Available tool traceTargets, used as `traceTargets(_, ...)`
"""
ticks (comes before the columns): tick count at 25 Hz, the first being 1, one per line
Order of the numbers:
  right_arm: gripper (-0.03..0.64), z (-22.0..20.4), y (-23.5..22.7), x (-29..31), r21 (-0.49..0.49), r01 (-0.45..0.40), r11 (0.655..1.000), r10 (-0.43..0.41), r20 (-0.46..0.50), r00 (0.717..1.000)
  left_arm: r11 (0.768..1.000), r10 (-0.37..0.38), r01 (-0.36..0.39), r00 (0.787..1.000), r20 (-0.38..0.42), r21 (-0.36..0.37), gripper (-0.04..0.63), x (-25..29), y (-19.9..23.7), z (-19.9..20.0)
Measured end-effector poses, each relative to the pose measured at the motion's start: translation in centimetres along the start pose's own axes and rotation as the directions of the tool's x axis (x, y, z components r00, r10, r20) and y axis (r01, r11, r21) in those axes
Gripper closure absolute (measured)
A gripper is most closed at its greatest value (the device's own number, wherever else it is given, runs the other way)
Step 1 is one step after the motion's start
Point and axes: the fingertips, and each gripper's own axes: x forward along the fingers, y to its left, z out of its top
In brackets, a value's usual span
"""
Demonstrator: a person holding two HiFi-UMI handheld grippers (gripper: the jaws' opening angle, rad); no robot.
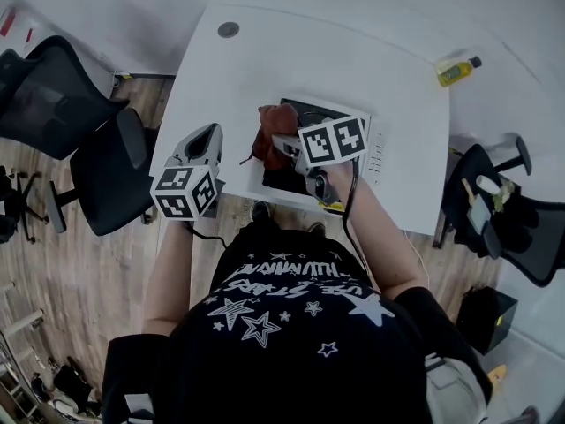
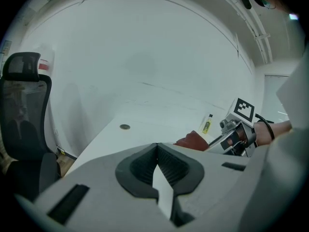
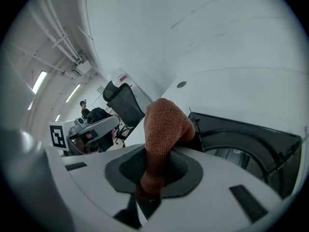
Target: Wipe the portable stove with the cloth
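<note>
While the right tool point(image 3: 153, 170) grips cloth point(image 3: 161, 124) (rust-red), bottle point(image 1: 455, 71) holds yellow liquid.

Table point(image 1: 309, 60): plain white, with one grey round disc point(image 1: 229, 29) set in it.

Stove point(image 1: 309, 111): black top; white side panel with rows of small dark slots.

Cloth point(image 1: 275, 129): rust-brown, one colour throughout, no print; a fine looped weave shows in the right gripper view.

Bottle point(image 1: 456, 71): yellow with a dark cap.

Left gripper point(image 1: 210, 132) and right gripper point(image 1: 281, 141): light grey bodies with black ribbed pads. Both carry a white cube with black square markers.

Chairs point(image 1: 53, 95): black.

Floor point(image 1: 53, 272): light brown wood-plank pattern.

Shirt point(image 1: 291, 325): black, printed with white outlined stars and white lettering.
</note>
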Motion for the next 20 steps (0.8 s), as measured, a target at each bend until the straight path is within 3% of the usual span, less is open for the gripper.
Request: traceTargets(20, 0.543, -3.2, -5.5, -8.1, 0.076, 0.048, 0.996, -0.053, 0.068, 0.996, 0.996, -0.073, 0.073, 0.997, -0.012, 0.041, 0.588, 3.5, -7.2, 0.6)
